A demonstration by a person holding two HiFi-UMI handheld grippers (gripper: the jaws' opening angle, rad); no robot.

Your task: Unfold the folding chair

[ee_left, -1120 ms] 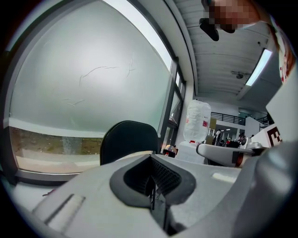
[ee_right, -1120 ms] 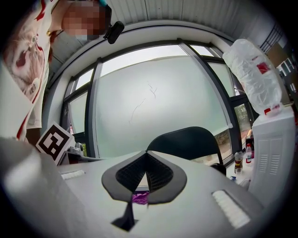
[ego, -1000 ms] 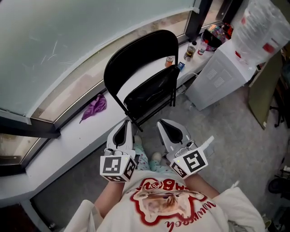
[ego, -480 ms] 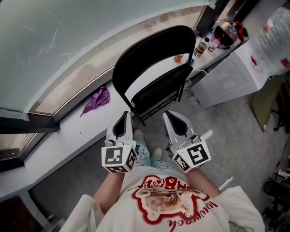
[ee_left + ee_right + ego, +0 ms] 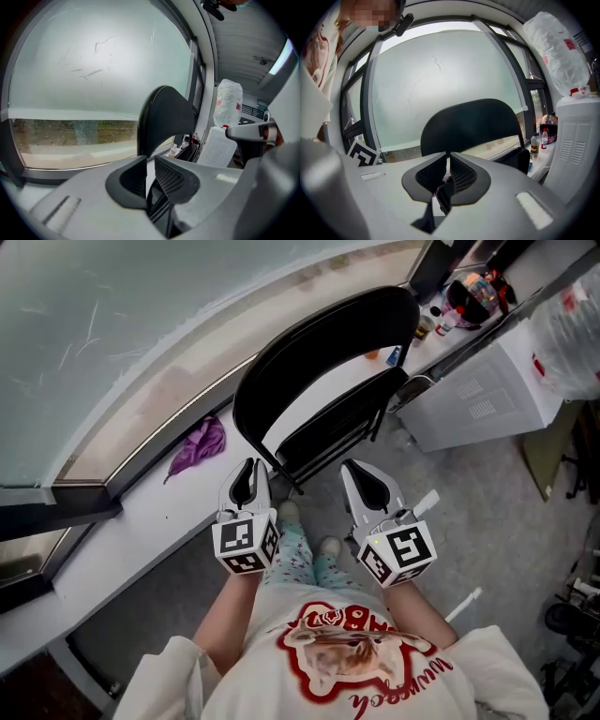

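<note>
The black folding chair (image 5: 328, 343) stands folded flat, leaning against the white window sill, its seat (image 5: 337, 423) tucked up under the rounded backrest. My left gripper (image 5: 248, 465) is shut and empty, just short of the chair's lower left leg. To its right, my right gripper (image 5: 354, 467) is also shut with nothing in it, close to the seat's lower edge. In the left gripper view the backrest (image 5: 166, 117) rises beyond the closed left gripper (image 5: 150, 158). In the right gripper view the backrest (image 5: 473, 124) fills the middle above the closed right gripper (image 5: 448, 153).
A purple cloth (image 5: 199, 446) lies on the white sill (image 5: 122, 531) left of the chair. Bottles (image 5: 441, 320) stand on the sill at the right. A white cabinet (image 5: 487, 395) and a plastic bag (image 5: 572, 324) crowd the right side. The person's feet (image 5: 305, 540) rest on grey floor.
Both grippers have moved forward and down toward the foot of the chair, which now sits closer to them. Both stayed shut and empty.
</note>
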